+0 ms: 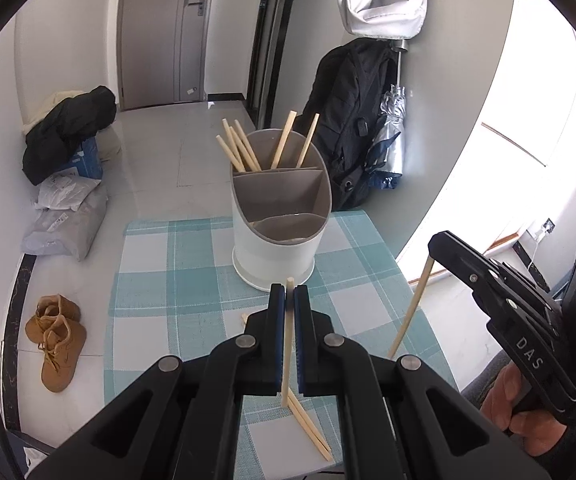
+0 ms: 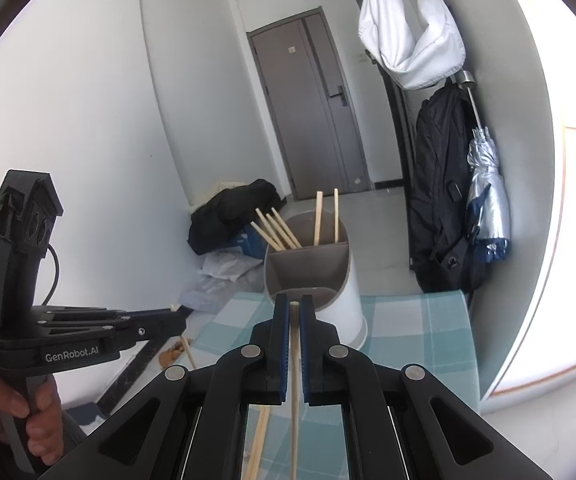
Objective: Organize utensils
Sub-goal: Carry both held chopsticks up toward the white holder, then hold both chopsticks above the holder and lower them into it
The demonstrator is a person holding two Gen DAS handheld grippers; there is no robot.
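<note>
Left wrist view, nearest first: the left gripper [image 1: 289, 294] pinches one upright chopstick [image 1: 287, 344] between its blue pads, its lower end over the checked tablecloth [image 1: 168, 280]. Just beneath lie two loose chopsticks [image 1: 310, 428] side by side on the cloth, and the tip of another piece [image 1: 244, 317] pokes out beside the left finger. To the right, the right gripper [image 1: 432, 249] grips a second chopstick [image 1: 411, 307] hanging slantwise. Farther back stands the white utensil holder [image 1: 276, 236], with three compartments; its rear one holds six chopsticks [image 1: 244, 148].

Right wrist view shows the right gripper [image 2: 295, 305] clamped on its chopstick [image 2: 294, 380], and the holder [image 2: 328, 280] just beyond. Only the left view shows the brown boots [image 1: 57, 340] on the floor.
</note>
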